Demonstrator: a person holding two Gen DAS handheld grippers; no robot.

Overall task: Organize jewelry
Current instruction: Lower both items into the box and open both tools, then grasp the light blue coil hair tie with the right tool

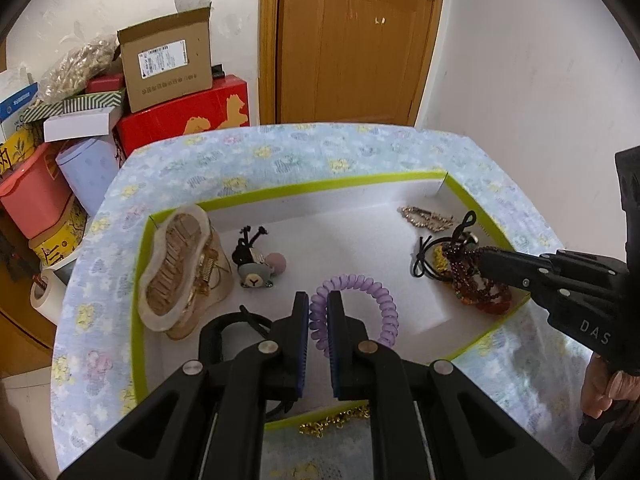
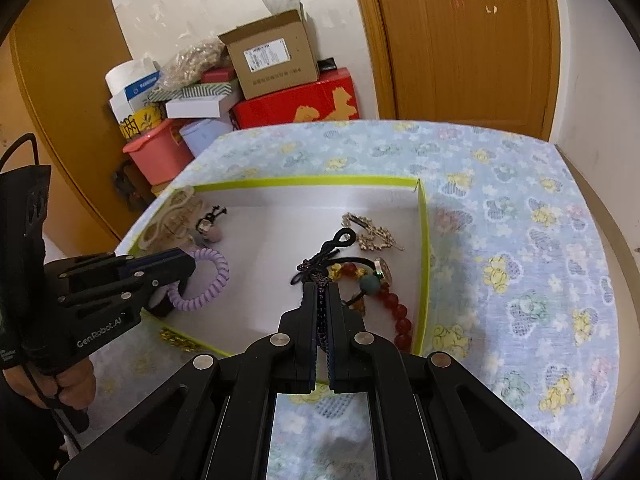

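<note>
A white tray with a lime-green rim (image 1: 280, 191) (image 2: 304, 181) lies on a flowered cloth. My left gripper (image 1: 318, 300) (image 2: 188, 260) is shut on a purple spiral hair tie (image 1: 380, 300) (image 2: 208, 280) near the tray's front. My right gripper (image 2: 322, 288) (image 1: 480, 258) is shut on a dark beaded bracelet (image 2: 322, 312) (image 1: 464, 272) at the tray's right side. Beside it lie a red bead bracelet (image 2: 400, 312) (image 1: 496, 304), a black hair tie (image 1: 424, 256) and a gold clip (image 1: 424, 216) (image 2: 372, 232).
A beige claw clip (image 1: 176, 268) and a bear hair tie (image 1: 256, 268) lie at the tray's left. A gold chain (image 1: 336, 420) lies outside the front rim. Boxes (image 1: 168, 64) are stacked behind the table at left, next to a wooden door (image 1: 352, 40).
</note>
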